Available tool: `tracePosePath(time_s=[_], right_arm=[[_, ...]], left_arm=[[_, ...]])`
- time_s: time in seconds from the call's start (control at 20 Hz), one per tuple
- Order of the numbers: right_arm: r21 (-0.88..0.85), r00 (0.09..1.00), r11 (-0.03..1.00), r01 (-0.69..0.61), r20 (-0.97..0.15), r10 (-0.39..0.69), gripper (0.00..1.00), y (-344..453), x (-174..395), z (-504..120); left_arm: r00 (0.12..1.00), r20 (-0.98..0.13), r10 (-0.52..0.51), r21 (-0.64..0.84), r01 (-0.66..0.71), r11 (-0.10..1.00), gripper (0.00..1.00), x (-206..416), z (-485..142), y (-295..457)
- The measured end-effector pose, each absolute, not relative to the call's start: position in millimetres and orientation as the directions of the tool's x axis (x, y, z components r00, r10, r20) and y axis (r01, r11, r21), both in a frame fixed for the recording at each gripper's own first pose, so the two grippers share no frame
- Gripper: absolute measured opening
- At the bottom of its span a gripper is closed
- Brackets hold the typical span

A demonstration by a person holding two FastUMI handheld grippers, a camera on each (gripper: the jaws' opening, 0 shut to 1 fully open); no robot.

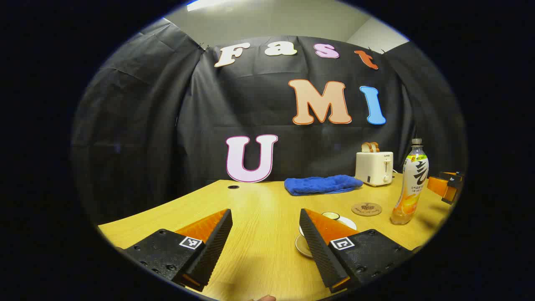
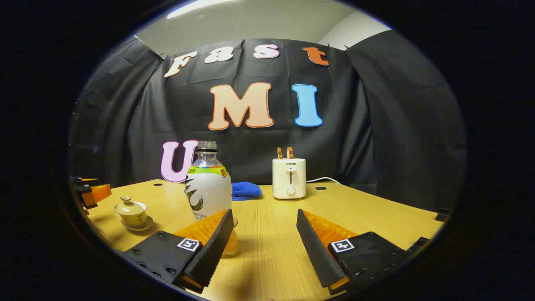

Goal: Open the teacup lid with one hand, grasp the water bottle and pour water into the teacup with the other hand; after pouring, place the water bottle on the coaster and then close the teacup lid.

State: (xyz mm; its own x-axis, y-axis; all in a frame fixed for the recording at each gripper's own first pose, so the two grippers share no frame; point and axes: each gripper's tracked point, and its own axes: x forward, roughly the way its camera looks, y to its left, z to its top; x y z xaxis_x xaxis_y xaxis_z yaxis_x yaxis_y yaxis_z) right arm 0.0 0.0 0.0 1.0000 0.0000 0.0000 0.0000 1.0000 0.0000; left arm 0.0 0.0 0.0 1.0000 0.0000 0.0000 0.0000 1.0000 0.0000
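A: What is the biggest thing there?

B: The wooden table. At its far edge lies a blue towel, and just beside it stands a white toaster with two slices of bread in the slots.

A: And the water bottle?

B: In the left gripper view the water bottle stands upright on the table, without a cap, with orange drink in the bottom. The round coaster lies near it, apart from it. In the right gripper view the bottle is close in front, partly behind one finger of the right tongs.

A: Do the right tongs hold it?

B: No. They are wide open and hold nothing.

A: And the left tongs?

B: The left tongs are also wide open and empty, above the table. The teacup sits on its saucer with the lid on; in the left gripper view one finger half hides it.
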Motion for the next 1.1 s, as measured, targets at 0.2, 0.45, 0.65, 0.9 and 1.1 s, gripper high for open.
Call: tracePosePath(time_s=[0.2,0.45,0.65,0.9,1.1], right_arm=[[0.0,1.0,1.0,0.002,0.0,-0.002,0.94,-0.3,1.1,0.9],[0.0,1.0,1.0,0.009,0.002,-0.009,0.97,-1.4,1.7,1.1],[0.0,1.0,1.0,0.008,0.003,-0.008,0.97,-1.4,1.8,0.6],[0.0,1.0,1.0,0.007,0.002,-0.007,0.97,-2.0,2.2,-0.8],[0.0,1.0,1.0,0.001,0.003,-0.001,0.94,-0.8,2.8,-0.7]], left_arm=[[1.0,-0.004,-0.011,0.007,0.012,1.0,0.95,-1.4,-1.0,-0.6],[1.0,-0.002,0.001,0.004,-0.001,1.0,0.95,-0.5,0.0,0.4],[1.0,0.0,-0.018,0.004,0.018,1.0,0.95,-0.1,-0.7,-2.4],[1.0,0.002,-0.022,0.004,0.022,1.0,0.95,-0.5,0.5,-2.2],[0.999,-0.03,-0.035,0.002,0.035,0.999,0.95,6.1,-3.0,-6.7]])
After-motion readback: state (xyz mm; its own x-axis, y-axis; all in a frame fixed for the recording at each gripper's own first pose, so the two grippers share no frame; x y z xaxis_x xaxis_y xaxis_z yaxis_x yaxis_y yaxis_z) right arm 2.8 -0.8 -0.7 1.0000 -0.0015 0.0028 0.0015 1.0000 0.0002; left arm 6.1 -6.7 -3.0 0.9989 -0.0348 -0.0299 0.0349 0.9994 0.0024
